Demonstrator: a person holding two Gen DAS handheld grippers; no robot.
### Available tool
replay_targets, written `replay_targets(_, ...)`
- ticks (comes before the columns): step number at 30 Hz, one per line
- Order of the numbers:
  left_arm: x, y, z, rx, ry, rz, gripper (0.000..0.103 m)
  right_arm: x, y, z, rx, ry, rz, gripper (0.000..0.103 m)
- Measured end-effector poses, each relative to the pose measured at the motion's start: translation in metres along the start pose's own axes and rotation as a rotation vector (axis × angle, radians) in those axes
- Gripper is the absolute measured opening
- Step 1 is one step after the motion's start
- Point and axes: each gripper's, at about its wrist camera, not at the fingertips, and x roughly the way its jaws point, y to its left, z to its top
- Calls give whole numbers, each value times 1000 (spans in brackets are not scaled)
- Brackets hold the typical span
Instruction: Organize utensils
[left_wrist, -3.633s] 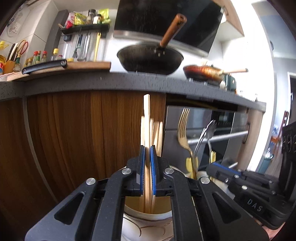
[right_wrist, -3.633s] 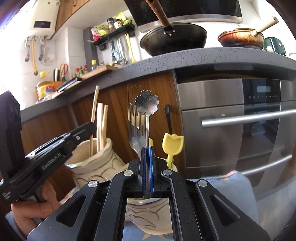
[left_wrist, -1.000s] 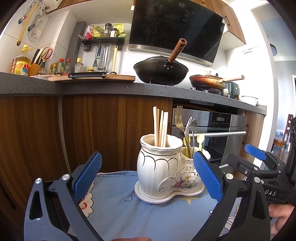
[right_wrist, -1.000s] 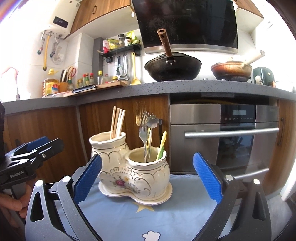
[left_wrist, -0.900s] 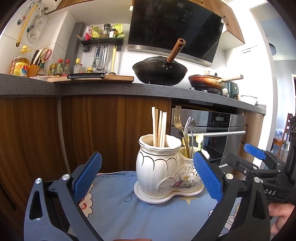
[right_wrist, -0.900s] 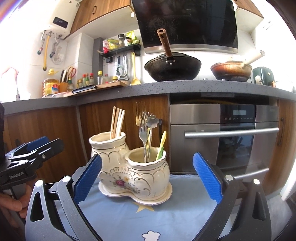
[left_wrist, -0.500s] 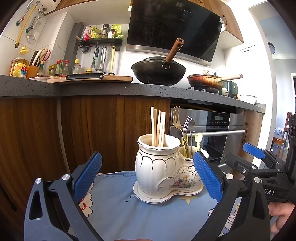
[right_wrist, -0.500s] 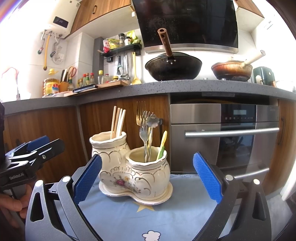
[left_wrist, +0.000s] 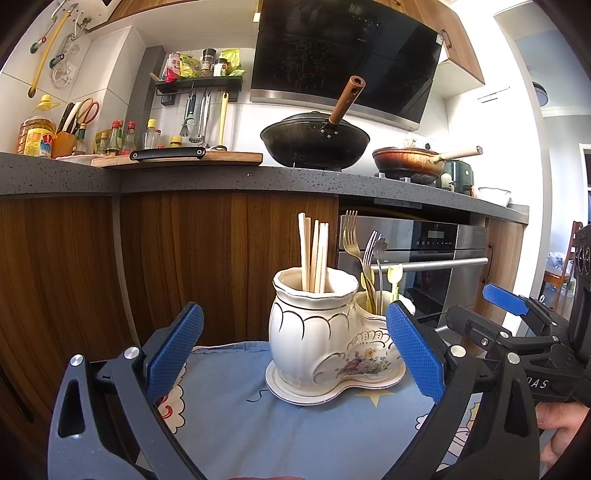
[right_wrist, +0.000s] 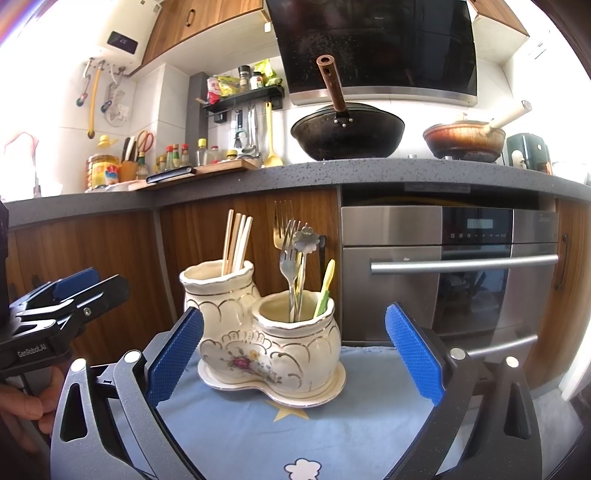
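Observation:
A white double-pot ceramic utensil holder (left_wrist: 325, 343) (right_wrist: 266, 339) stands on a blue cloth (left_wrist: 277, 424) (right_wrist: 295, 424). Several wooden chopsticks (left_wrist: 314, 254) (right_wrist: 236, 242) stick out of its taller pot. Forks (left_wrist: 351, 236) (right_wrist: 290, 254), a flower-topped spoon (right_wrist: 306, 238) and a small yellow utensil (right_wrist: 325, 288) stand in the lower pot. My left gripper (left_wrist: 291, 350) is open, drawn back from the holder with nothing between its fingers. My right gripper (right_wrist: 291, 350) is open too and holds nothing. Each gripper shows at the edge of the other's view.
Behind the cloth run wooden cabinet fronts (left_wrist: 166, 258) and a steel oven (right_wrist: 450, 266) with a bar handle. On the dark counter (right_wrist: 332, 170) above sit a black wok (left_wrist: 314, 138), a brown pan (right_wrist: 463, 140), a cutting board and bottles. A hand (right_wrist: 22, 406) holds the left gripper.
3.6 s ago my left gripper was shut on a chopstick and my right on the flower spoon. Both have let go, opened wide and drawn back. Over the last second almost nothing moves.

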Motion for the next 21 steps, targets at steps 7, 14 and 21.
replay_targets(7,0,0,0,0,0,0,98,0,0,0,0,-1,0,98)
replay_targets(14,-1,-5,1,19,-5,-11,98,0,1,-1,-2,-1,0,98)
replay_targets(21,1,-4,0,14,0,-12,98,0,1,0,0,0,-1,98)
